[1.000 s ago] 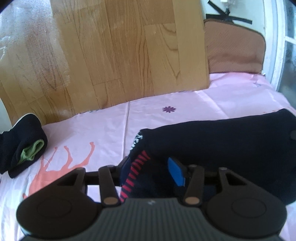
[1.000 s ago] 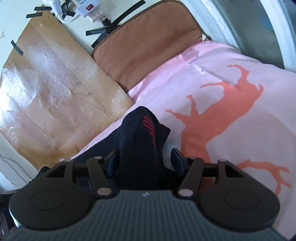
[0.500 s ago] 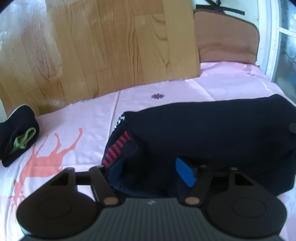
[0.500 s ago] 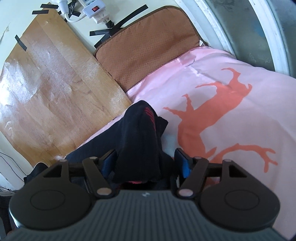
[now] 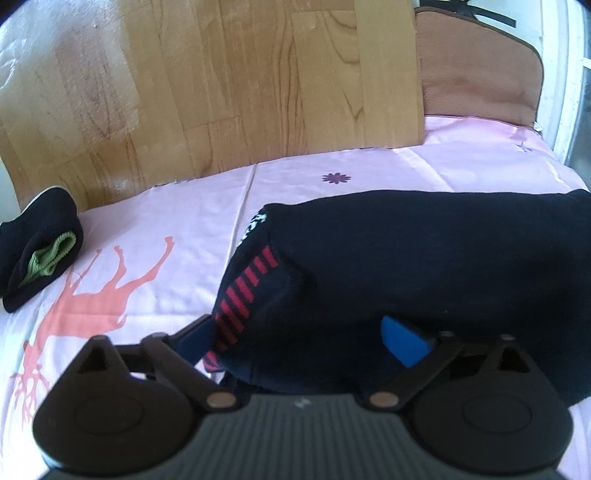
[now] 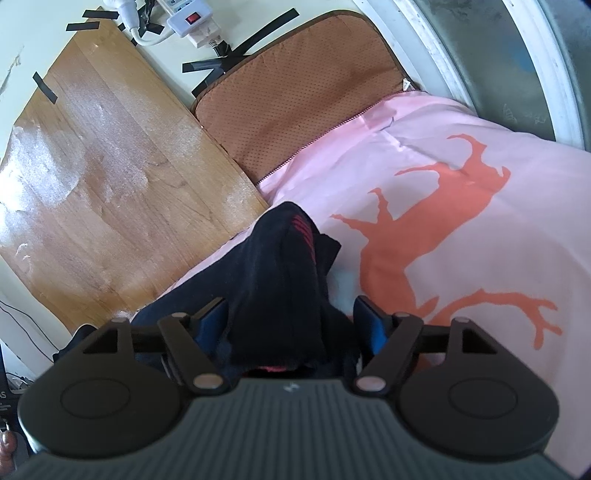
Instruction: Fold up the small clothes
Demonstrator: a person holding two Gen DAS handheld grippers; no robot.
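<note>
On the far left of the left wrist view, a rolled black bundle with a green edge (image 5: 38, 254) lies on the pink bed sheet (image 5: 159, 221), well apart from the rest. Next comes the left tool (image 5: 295, 332). Its jaws are opening wide, and the black sock with red stripes (image 5: 424, 251) lies loose between them, with no pad pressing on it. The sock stretches long from left to right across the bed, and its striped end is nearest this tool.

In the right wrist view, the right tool (image 6: 295, 317) is opening too. The sock's other end (image 6: 284, 280) humps up between its blue pads, and the right-hand pad stands clear of the cloth.

Both tools sit right at the sock. Behind the bed stand a wooden board (image 5: 221, 81) and a brown cushion (image 6: 295, 88). A white power strip (image 6: 188, 20) is taped to the wall.
</note>
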